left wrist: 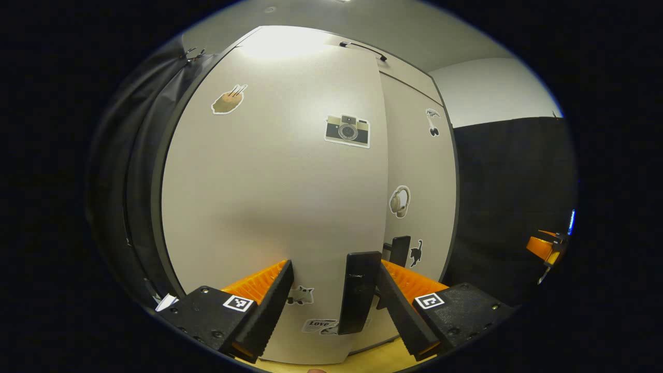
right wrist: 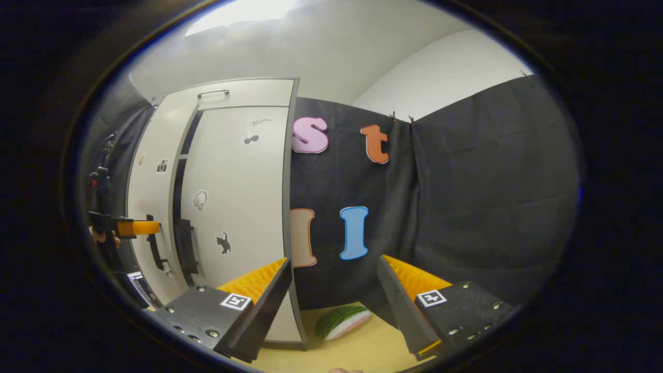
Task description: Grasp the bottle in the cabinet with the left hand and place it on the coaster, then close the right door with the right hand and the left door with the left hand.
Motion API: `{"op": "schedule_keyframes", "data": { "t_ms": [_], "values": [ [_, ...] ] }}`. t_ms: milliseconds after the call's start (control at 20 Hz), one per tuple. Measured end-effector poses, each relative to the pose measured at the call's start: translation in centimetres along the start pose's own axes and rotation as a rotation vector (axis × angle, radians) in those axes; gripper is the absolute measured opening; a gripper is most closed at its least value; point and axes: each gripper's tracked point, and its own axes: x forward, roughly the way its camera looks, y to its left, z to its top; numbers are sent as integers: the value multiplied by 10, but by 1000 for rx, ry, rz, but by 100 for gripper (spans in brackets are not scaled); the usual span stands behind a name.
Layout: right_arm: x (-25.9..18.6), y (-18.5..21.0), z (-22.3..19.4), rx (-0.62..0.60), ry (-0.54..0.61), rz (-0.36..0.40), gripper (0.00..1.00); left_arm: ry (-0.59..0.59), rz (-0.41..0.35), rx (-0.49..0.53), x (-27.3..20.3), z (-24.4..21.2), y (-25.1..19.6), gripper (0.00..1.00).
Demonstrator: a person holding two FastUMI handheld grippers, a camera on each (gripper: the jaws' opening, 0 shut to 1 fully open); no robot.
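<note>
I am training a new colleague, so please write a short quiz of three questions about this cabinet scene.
1. True or false: the left hand-held gripper stands open by the black bar handle of the pale left cabinet door.
2. What lies on the yellow tabletop in the right gripper view? A) green-rinded watermelon-slice piece B) glass bottle C) white cup
3. Fill in: the camera sticker is on the ___ door.
Key: 1 true; 2 A; 3 left.
</note>
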Motion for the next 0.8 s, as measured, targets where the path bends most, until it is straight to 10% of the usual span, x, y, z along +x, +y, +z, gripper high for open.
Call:
{"op": "schedule_keyframes", "data": {
  "t_ms": [800],
  "values": [
    [3,5,-4,-19,0,24,100,8,7,3,1,-5,-3,96]
  ]
}}
